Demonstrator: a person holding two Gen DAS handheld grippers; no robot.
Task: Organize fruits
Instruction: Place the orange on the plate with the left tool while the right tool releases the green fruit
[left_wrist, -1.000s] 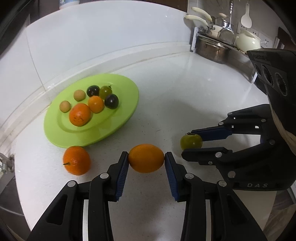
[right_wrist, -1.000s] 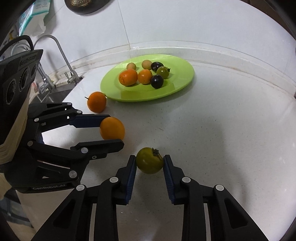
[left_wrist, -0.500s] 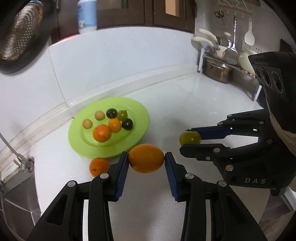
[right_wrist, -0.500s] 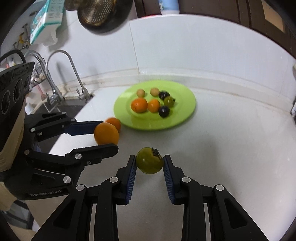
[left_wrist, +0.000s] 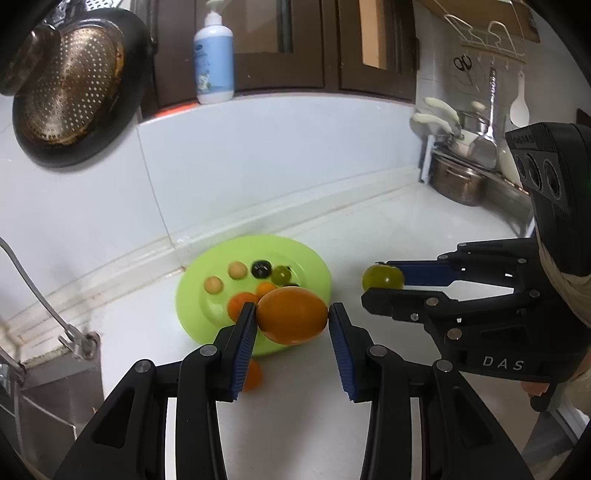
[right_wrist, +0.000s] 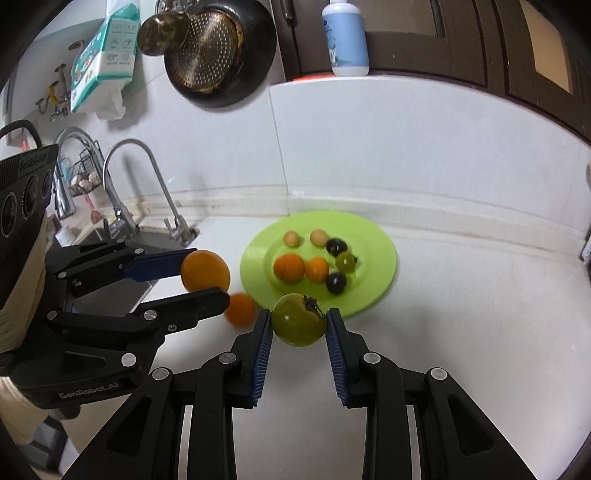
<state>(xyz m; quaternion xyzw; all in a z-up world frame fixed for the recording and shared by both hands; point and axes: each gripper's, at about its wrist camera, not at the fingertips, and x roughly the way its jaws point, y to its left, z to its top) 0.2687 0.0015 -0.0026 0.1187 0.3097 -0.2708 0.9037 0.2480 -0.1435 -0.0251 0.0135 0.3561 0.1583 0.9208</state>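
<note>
Pinching an orange fruit (left_wrist: 291, 314) between its blue pads, the left claw (left_wrist: 291, 321) hangs above the white table (left_wrist: 388, 229), just in front of the green plate (left_wrist: 317, 266). The right claw (right_wrist: 299, 325) grips a green fruit (right_wrist: 298, 319) in the air beside it. Another orange (right_wrist: 240, 309) lies on the table near the plate, which carries seven small fruits.

Orange fruit (left_wrist: 291, 314) between left tongs (left_wrist: 291, 321) — above green plate (left_wrist: 321, 273)
</note>
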